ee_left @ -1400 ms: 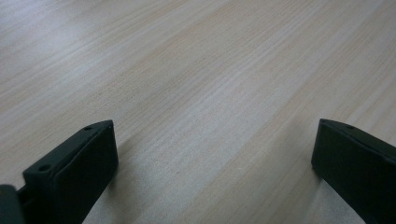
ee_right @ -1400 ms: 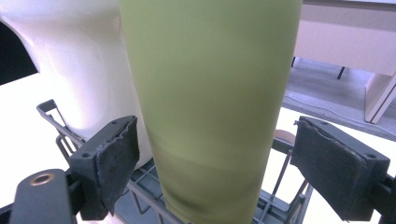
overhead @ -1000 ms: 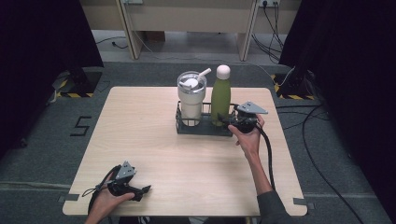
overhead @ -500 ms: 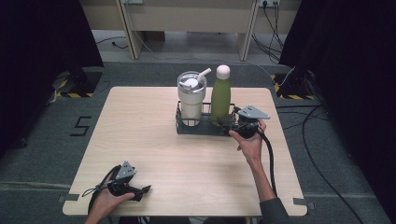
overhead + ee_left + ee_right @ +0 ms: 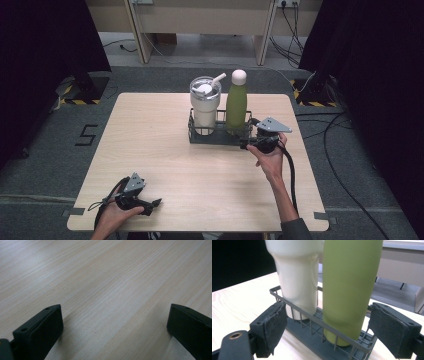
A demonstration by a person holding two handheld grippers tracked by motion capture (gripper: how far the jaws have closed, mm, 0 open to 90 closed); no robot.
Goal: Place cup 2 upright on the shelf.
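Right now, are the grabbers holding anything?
No. The right gripper is open around the rack's end, pads apart from it. The left gripper is open over bare table.

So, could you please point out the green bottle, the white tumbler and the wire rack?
Green bottle [image 5: 236, 106], high view, mid body.
White tumbler [image 5: 298, 277], right gripper view, side wall.
Wire rack [image 5: 312, 319], right gripper view, top rail.

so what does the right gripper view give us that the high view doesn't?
Right gripper view: the worn pads of the right tongs, standing apart beside the rack's end.
High view: the tumbler's lid and straw, the bottle's cap, the left tongs resting near the table's front edge.
Both: white tumbler and green bottle upright in the rack.
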